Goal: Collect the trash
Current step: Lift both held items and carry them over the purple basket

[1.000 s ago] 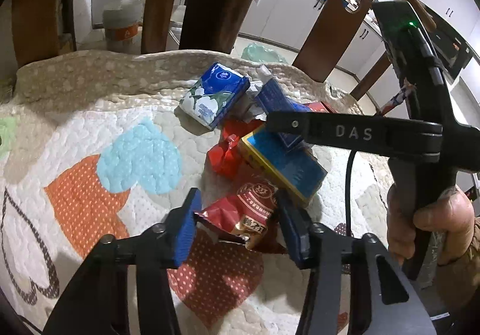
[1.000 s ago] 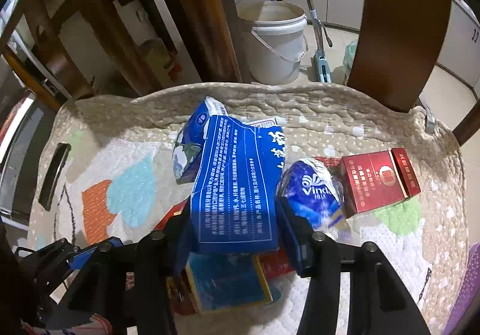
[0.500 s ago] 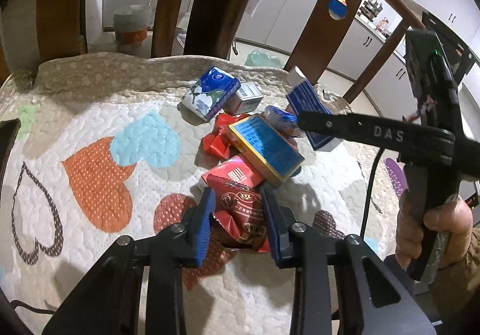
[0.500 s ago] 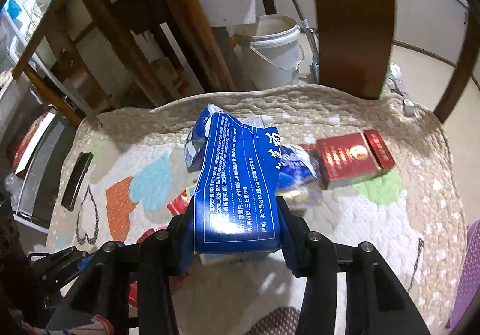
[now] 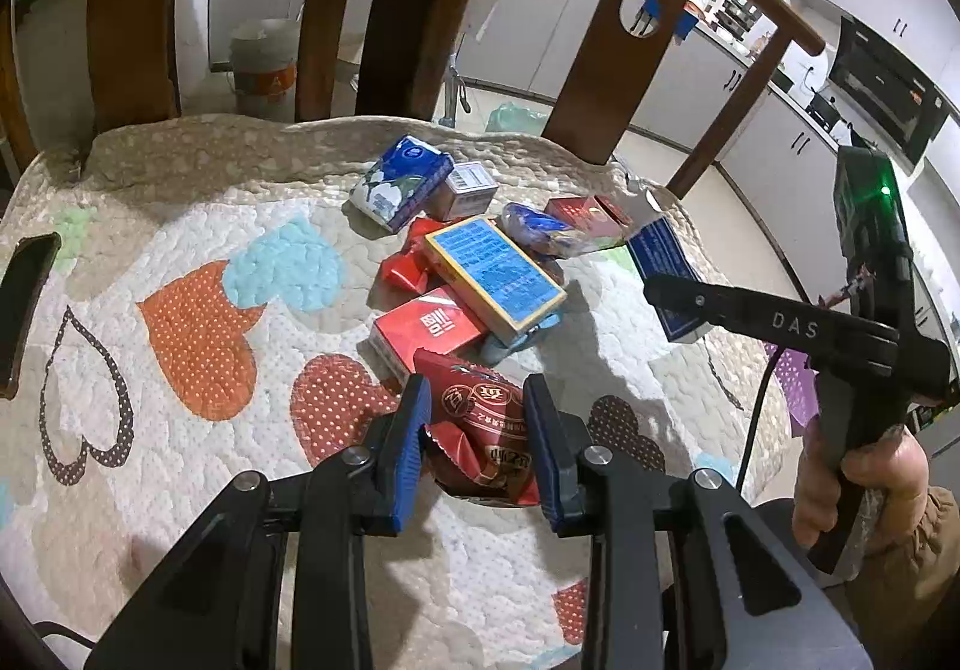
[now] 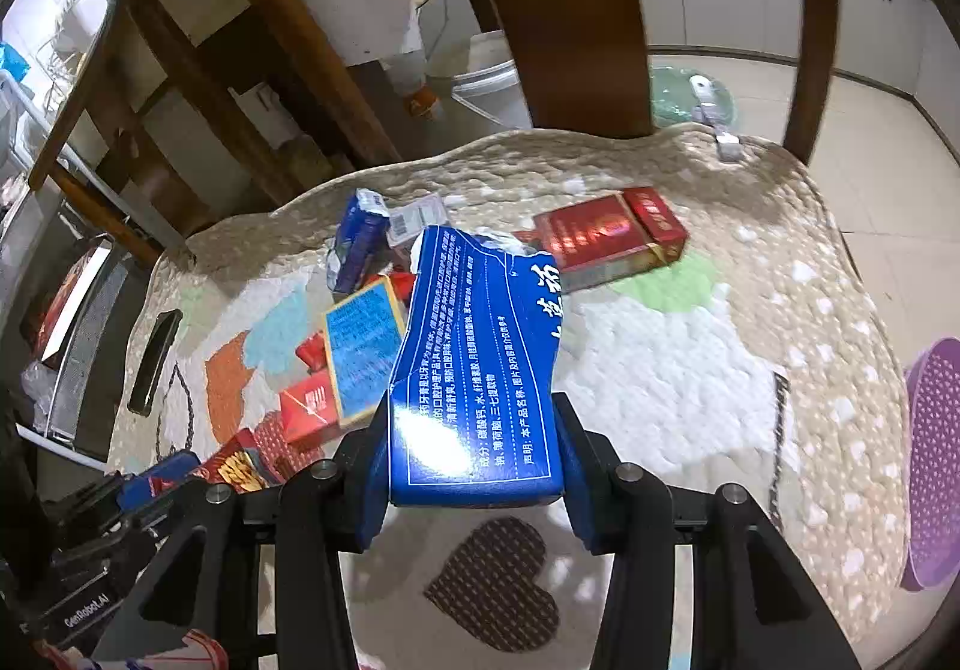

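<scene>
Both wrist views close above quilt, facing forward, sharing litter pile

The blue carton hides the litter behind it in the right wrist view. A purple object is cut off by the edge. Print on the red wrapper is unreadable.

Litter heap dead ahead of the left gripper, open quilt off to its left.

The left gripper has a red packet and a blue-faced box stacked just ahead, blocking a straight run forward; the quilt to its left is bare up to a black phone at the edge. Ahead of the right gripper, a red carton lies well forward, bare quilt on its right out to a purple basket. Chair slats wall off the far edge.
</scene>
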Motion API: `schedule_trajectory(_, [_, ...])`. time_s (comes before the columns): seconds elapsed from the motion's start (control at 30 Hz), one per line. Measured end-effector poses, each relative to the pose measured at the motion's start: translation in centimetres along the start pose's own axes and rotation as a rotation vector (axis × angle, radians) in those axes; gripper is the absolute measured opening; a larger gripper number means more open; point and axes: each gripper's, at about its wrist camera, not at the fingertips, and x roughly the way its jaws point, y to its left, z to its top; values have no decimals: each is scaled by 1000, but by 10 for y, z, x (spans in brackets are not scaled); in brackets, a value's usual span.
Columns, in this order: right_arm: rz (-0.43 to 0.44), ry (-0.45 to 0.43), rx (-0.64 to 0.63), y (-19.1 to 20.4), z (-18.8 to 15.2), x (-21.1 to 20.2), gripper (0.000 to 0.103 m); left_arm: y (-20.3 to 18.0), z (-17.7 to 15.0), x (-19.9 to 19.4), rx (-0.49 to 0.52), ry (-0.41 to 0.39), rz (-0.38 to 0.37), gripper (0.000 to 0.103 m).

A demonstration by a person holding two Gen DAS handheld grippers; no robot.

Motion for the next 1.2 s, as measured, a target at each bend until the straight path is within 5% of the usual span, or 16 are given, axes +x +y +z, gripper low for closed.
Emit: schedule_trajectory(1.2, [-43,-101,166,-109,-52,-71,51,-127,0,23,259,34,10,31])
